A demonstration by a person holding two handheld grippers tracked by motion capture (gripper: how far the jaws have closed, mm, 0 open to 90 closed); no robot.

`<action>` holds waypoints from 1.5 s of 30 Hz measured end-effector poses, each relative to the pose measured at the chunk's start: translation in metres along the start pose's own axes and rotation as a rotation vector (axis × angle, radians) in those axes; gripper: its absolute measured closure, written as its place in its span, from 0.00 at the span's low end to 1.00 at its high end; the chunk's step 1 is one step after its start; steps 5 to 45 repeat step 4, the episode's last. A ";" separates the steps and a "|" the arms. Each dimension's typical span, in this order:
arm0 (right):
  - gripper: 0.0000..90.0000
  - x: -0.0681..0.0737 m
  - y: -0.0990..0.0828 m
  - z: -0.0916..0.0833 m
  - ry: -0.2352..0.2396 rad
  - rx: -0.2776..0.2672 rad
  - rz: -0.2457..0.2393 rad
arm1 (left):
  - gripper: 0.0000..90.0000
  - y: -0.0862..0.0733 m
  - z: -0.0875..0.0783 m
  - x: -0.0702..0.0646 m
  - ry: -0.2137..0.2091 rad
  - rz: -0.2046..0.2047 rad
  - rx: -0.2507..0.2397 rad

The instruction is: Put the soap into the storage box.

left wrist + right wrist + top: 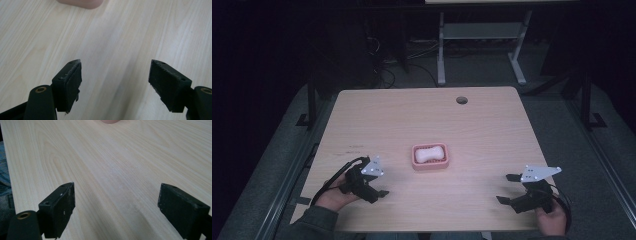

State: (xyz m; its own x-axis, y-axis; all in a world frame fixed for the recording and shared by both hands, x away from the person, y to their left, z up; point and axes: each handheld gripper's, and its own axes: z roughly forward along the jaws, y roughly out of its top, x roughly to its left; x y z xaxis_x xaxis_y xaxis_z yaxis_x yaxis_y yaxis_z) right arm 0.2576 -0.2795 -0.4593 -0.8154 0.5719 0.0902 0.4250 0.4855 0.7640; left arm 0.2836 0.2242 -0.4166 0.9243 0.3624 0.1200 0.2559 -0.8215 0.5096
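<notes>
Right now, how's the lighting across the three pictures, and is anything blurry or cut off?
High view: dim, the room behind nearly black, the table evenly lit and the pink dish small and soft. Left gripper view: bright, wood grain clear, faint shadow under the left gripper, the dish cut off at the top edge. Right gripper view: bright, pale sheen mid-table ahead of the right gripper.

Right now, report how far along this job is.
Nothing looks done yet. The soap lies in the pink dish mid-table, untouched. Nothing is in hand: the left gripper and right gripper are both open, apart from the dish. Any handling of the soap or dish is left.
</notes>
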 end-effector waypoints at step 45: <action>0.16 0.002 0.001 -0.001 0.004 -0.009 -0.008 | 0.29 -0.009 -0.004 -0.010 0.008 -0.018 -0.022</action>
